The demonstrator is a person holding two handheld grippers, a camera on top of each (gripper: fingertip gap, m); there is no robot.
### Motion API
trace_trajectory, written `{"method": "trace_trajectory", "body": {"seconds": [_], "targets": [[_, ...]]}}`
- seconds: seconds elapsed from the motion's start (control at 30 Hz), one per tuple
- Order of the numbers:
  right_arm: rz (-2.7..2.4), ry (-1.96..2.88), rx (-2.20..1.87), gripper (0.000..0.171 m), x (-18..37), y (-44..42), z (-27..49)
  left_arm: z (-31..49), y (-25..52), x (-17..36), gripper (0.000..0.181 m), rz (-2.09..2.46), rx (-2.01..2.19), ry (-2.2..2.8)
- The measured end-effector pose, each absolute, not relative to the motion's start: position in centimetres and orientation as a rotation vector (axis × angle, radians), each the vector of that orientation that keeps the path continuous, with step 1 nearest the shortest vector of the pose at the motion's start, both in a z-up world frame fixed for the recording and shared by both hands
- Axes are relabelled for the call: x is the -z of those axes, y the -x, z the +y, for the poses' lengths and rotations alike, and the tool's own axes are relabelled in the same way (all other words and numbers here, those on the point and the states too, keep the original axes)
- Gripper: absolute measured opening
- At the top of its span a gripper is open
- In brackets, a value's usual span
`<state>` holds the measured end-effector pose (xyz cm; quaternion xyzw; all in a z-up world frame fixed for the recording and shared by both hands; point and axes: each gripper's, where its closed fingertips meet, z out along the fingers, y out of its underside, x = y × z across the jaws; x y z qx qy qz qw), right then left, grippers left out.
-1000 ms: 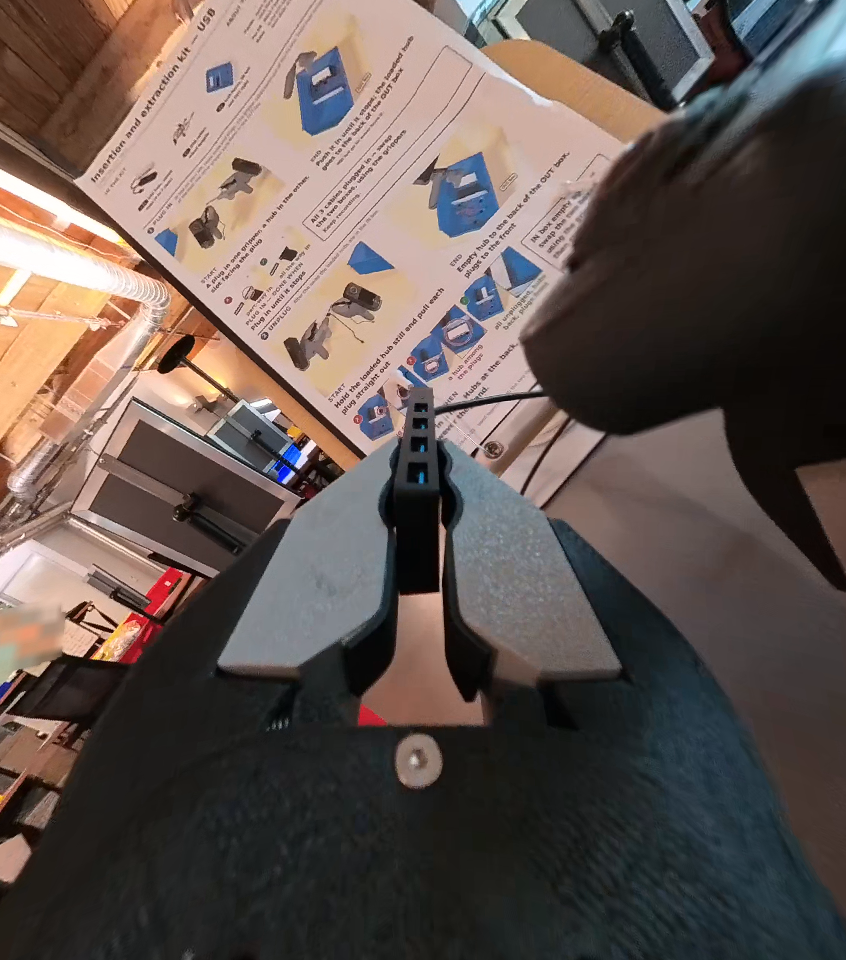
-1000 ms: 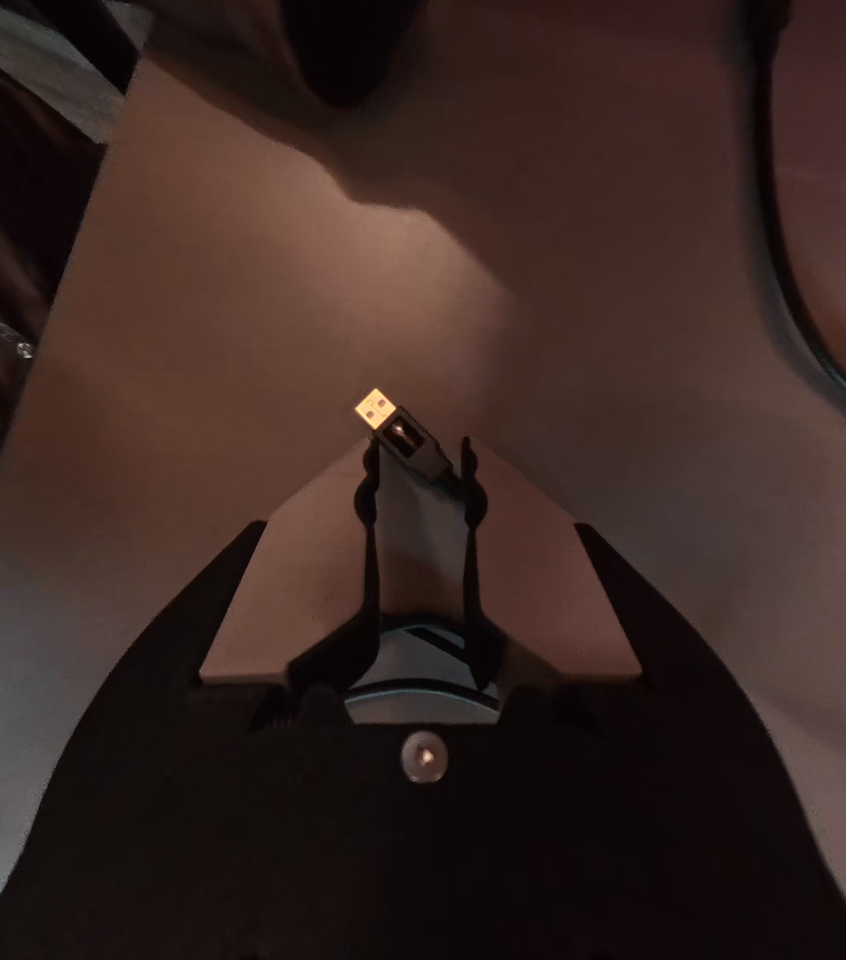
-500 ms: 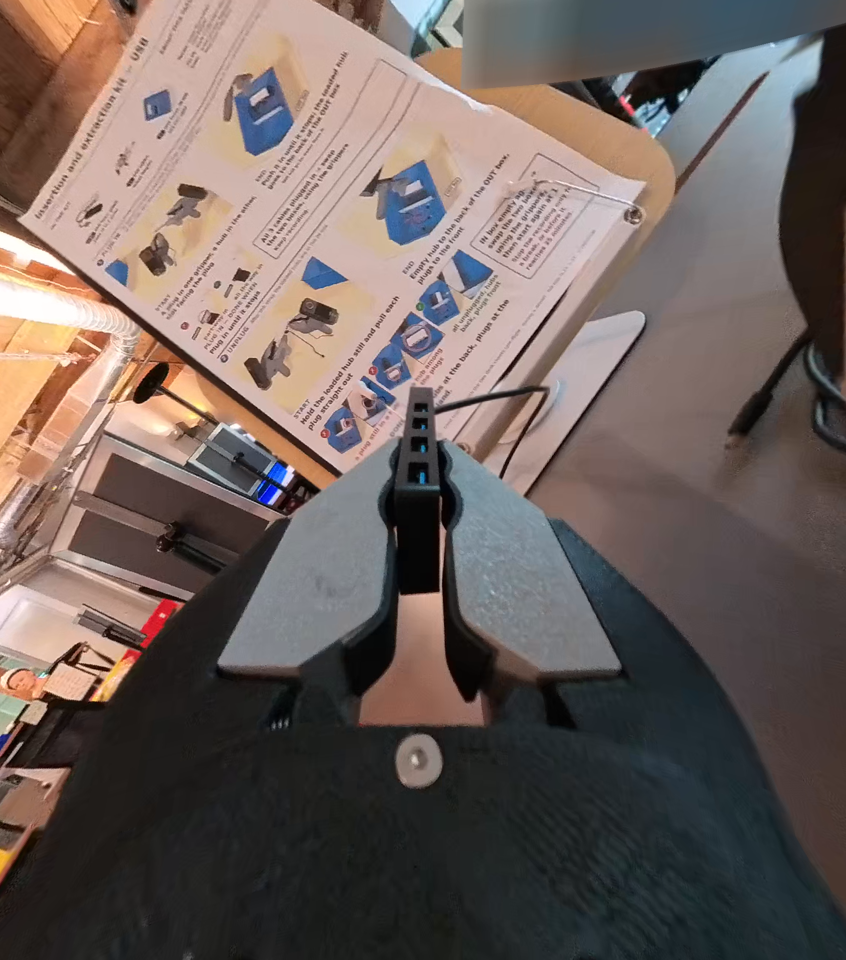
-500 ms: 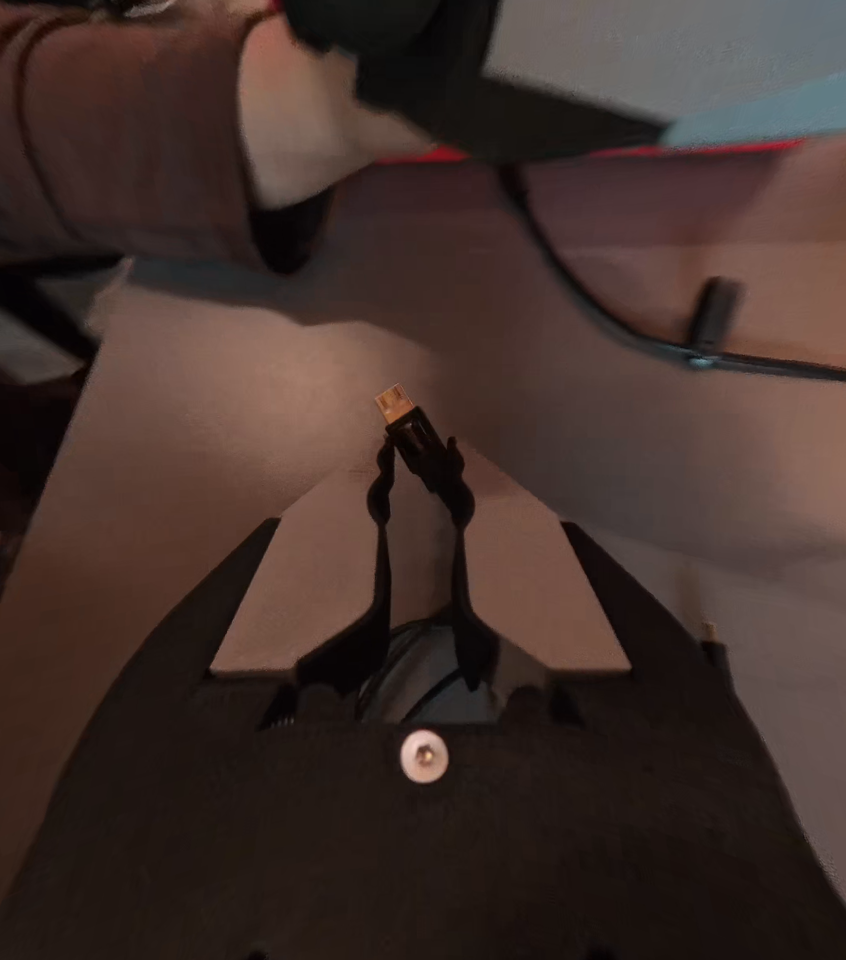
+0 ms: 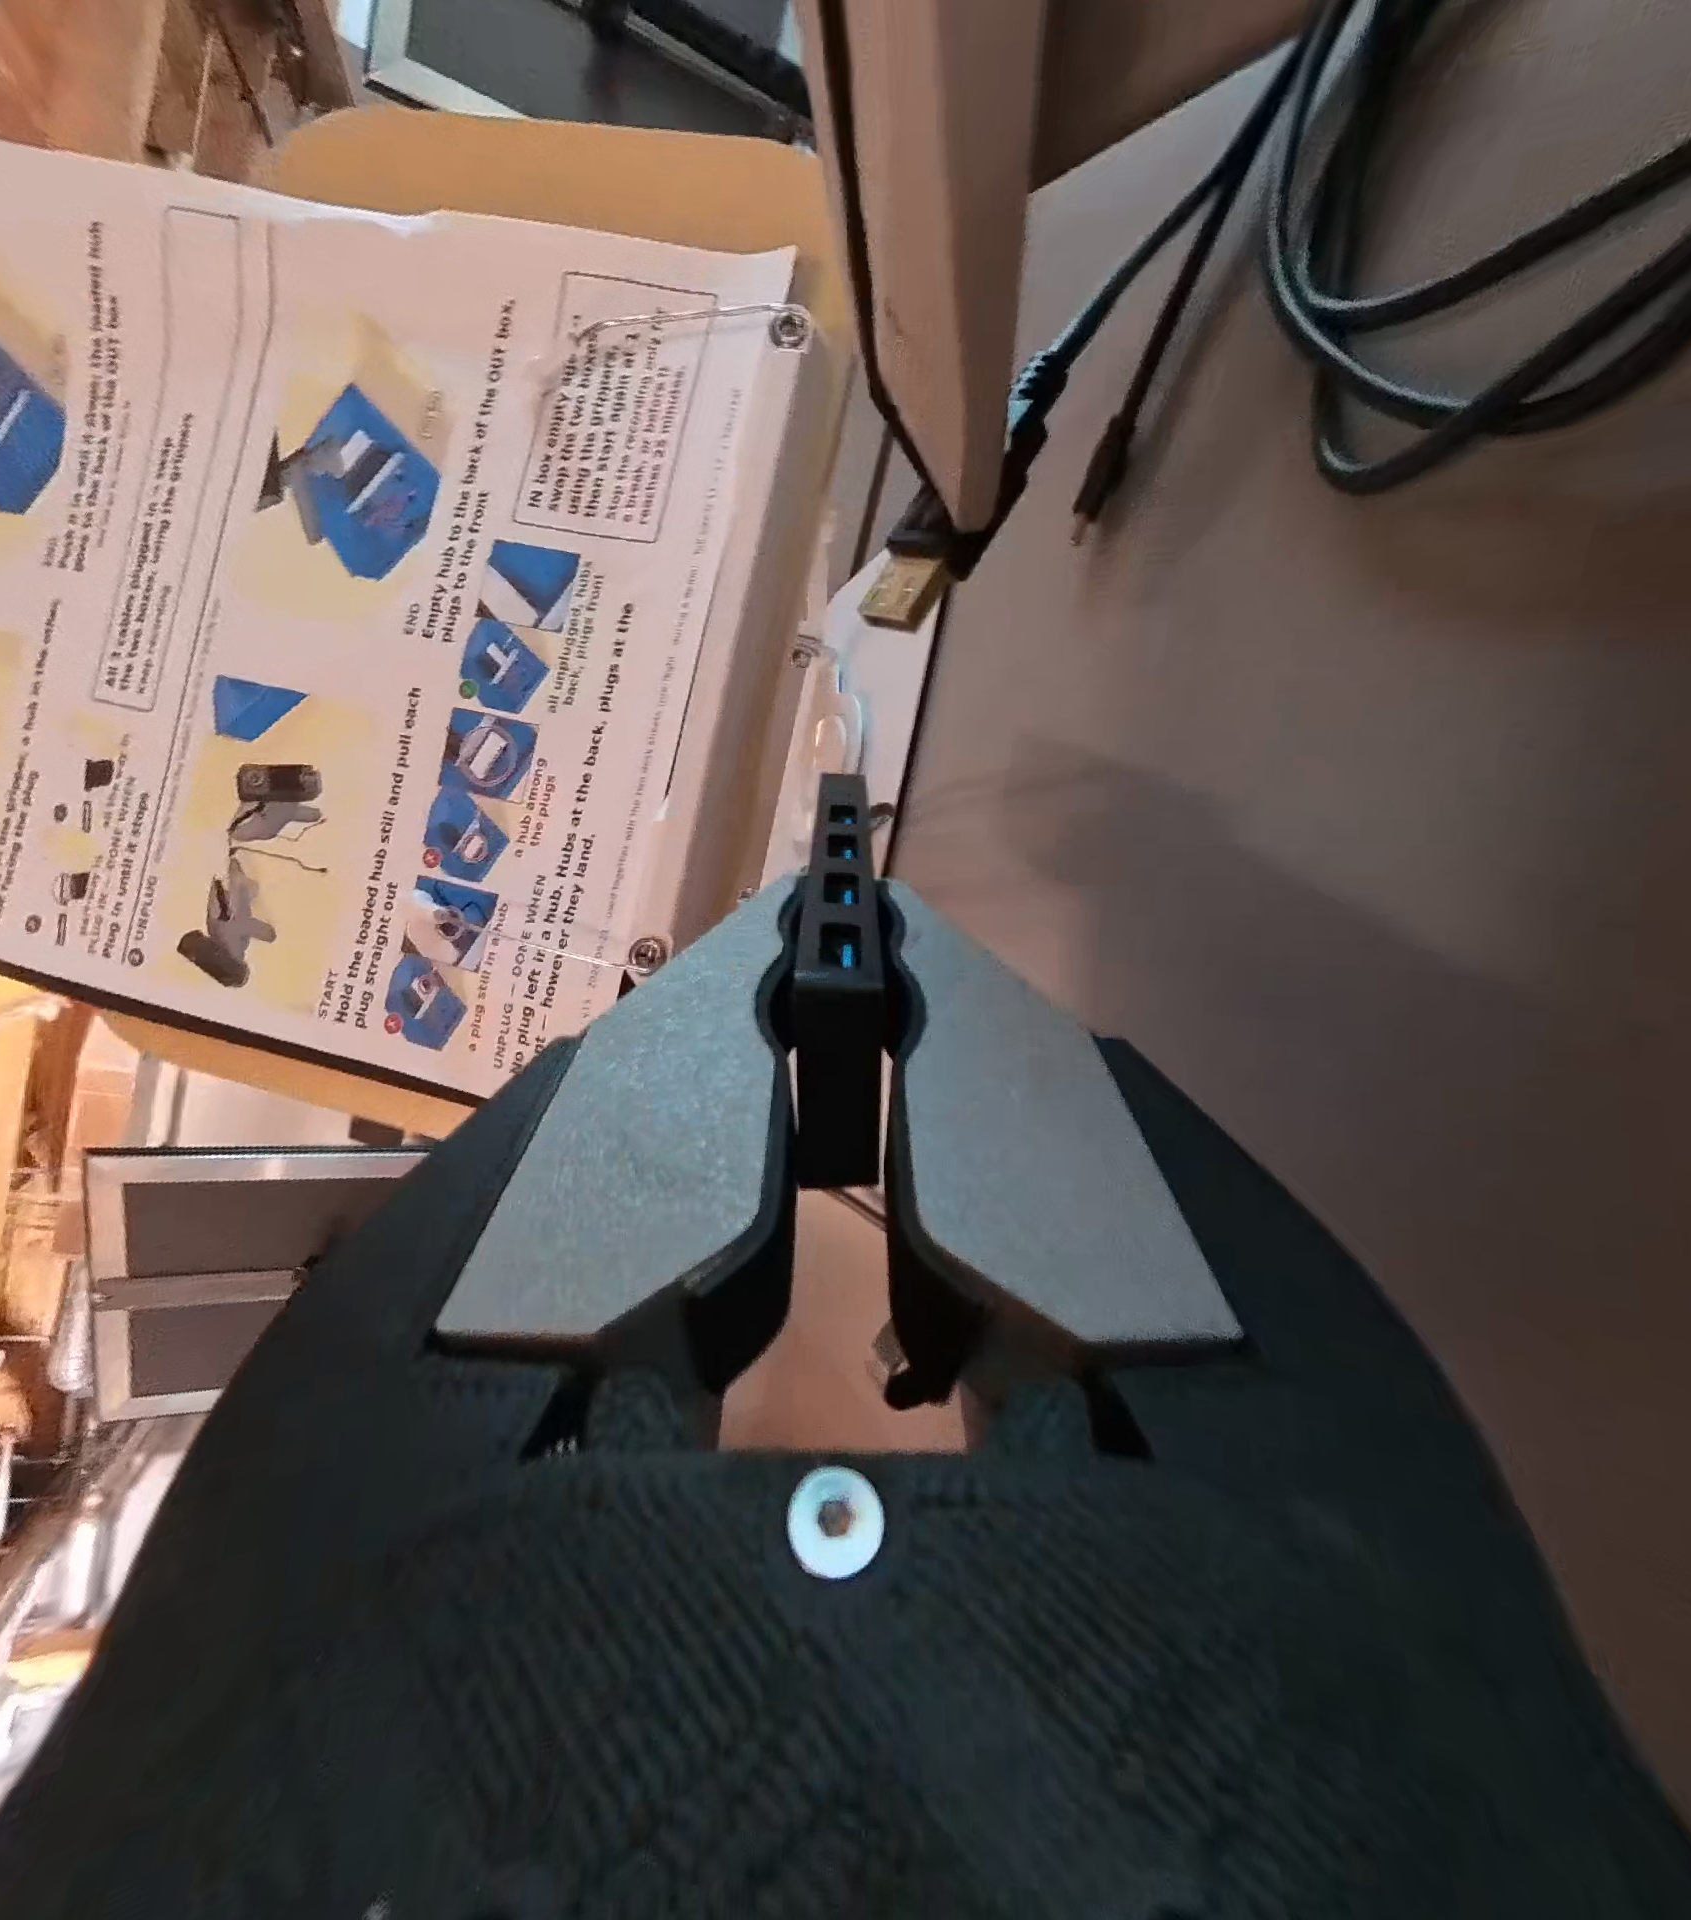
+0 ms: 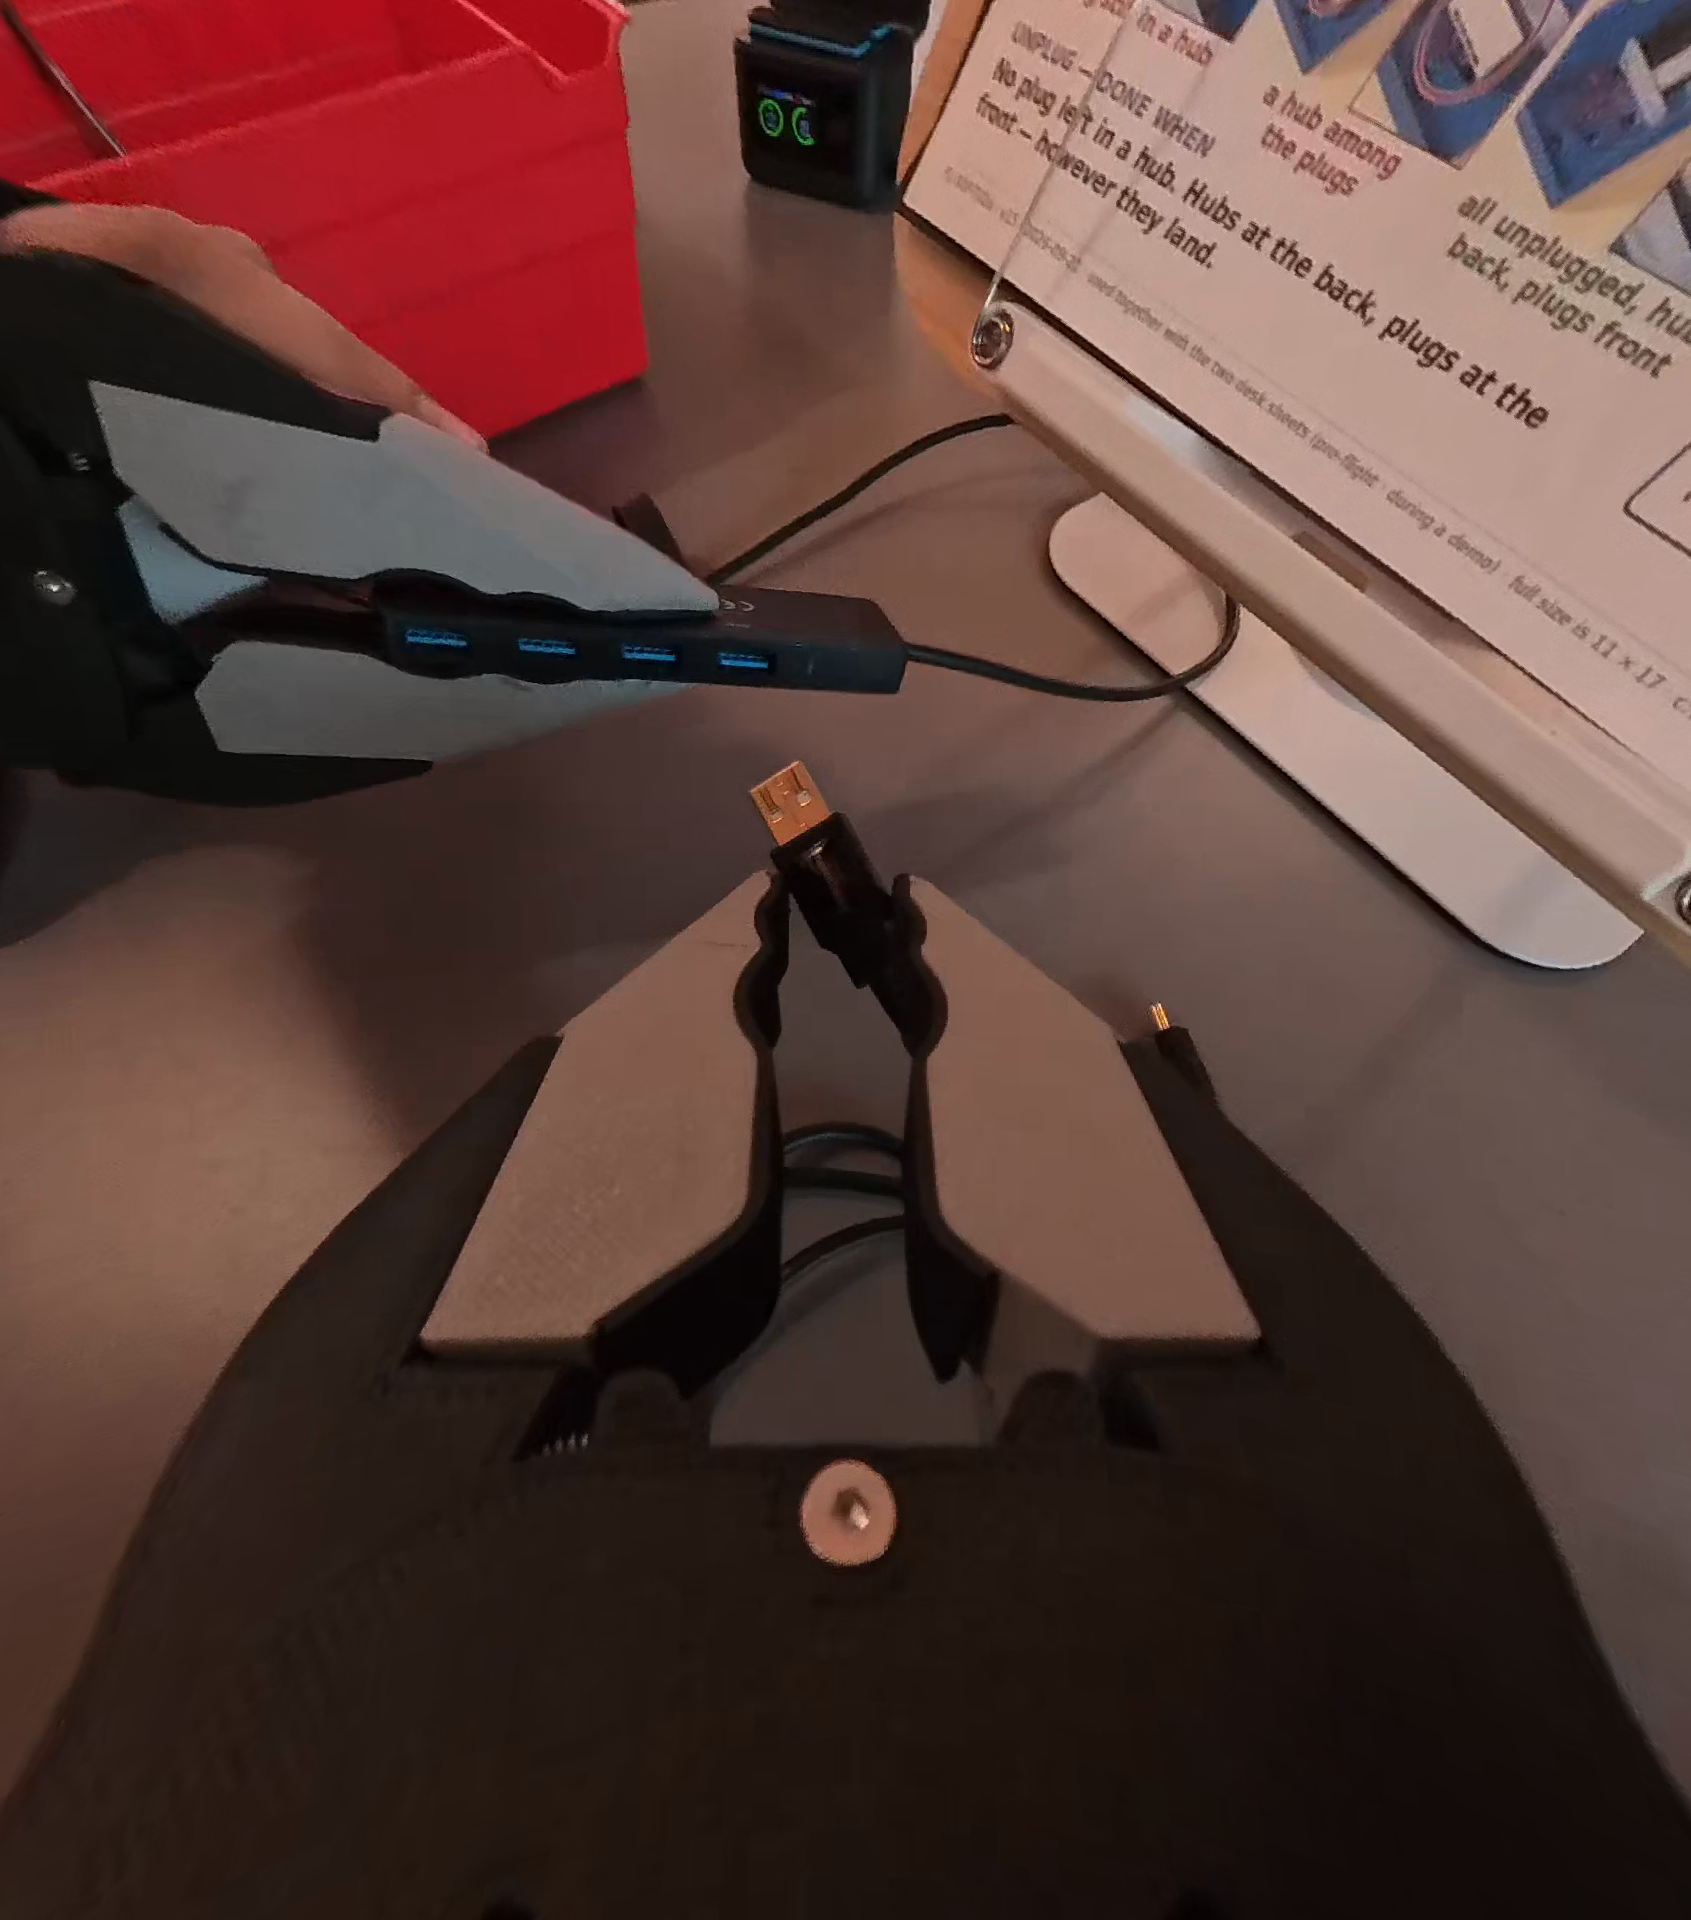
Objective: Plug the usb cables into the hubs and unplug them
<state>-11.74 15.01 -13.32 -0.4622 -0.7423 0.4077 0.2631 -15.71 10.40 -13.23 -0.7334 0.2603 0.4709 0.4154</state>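
Note:
My left gripper (image 5: 836,914) is shut on a black USB hub (image 5: 833,1018) with several blue ports, held edge-up. In the right wrist view the left gripper (image 6: 675,649) comes in from the left and holds the hub (image 6: 643,649) level, ports facing me, its thin cable (image 6: 1080,686) trailing right. My right gripper (image 6: 839,899) is shut on a black USB plug (image 6: 825,883), tilted left, its gold tip (image 6: 787,808) a short way below the hub and apart from it. The plug (image 5: 898,597) also shows in the left wrist view.
A red bin (image 6: 353,156) stands behind the left gripper. A small black device with a lit screen (image 6: 820,114) sits at the back. An instruction sheet on a white stand (image 6: 1340,644) fills the right. Loose black cables (image 5: 1443,312) lie on the brown table (image 6: 197,1039). The gap from one gripper's tips to the other's is roughly 7 centimeters.
The right gripper has swung up from facing the bare table to face the hub, bringing the plug close under its ports. The left gripper has turned, still holding the hub.

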Motion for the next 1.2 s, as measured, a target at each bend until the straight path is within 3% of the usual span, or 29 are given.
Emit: {"method": "trace_trajectory", "body": {"seconds": [0.33,0.77,1.2], "targets": [[-2.064,1.292,-1.062,0.017,15.4,12.1,14.8,11.8,14.8,15.0,0.008,0.871,-1.385,1.850],[-2.006,0.916,-1.977,0.015,8.6,8.5,12.4,10.3,16.2,11.6,0.008,0.637,-1.339,1.770],[-2.015,1.026,-1.831,0.016,9.9,9.7,12.3,10.8,14.7,11.4,0.008,0.670,-1.276,1.726]]}}
